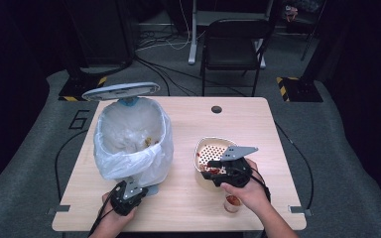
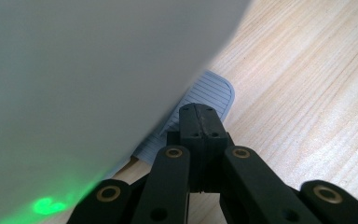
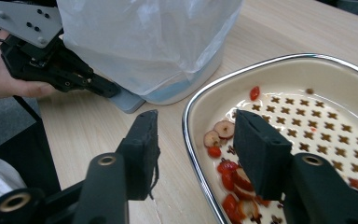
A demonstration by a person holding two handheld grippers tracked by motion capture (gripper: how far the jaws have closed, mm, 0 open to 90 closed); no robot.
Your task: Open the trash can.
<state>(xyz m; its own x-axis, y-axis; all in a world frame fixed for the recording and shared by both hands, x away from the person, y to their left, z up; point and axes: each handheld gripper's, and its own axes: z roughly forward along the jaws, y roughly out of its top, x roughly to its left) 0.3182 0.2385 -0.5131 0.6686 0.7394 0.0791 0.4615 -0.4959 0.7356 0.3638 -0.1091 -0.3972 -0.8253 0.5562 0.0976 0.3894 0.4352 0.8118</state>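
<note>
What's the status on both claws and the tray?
Left claw shut, pressing bin pedal. Right claw open, straddling tray rim. Fruit slices in tray. Lidded bin open, nothing blocking.

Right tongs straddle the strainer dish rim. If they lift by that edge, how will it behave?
The strainer dish looks stiff, so it probably won't flex. Gripped at one rim by the right tongs, it would likely tilt. The fruit slices lie loose and may slide. The glossy rim may be slippery.

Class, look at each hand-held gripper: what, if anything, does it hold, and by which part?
The left hand-held gripper is shut, pressing the bin's pedal, gripping nothing. The right hand-held gripper is open, its jaws astride the near rim of the strainer dish, not yet clamped.
</note>
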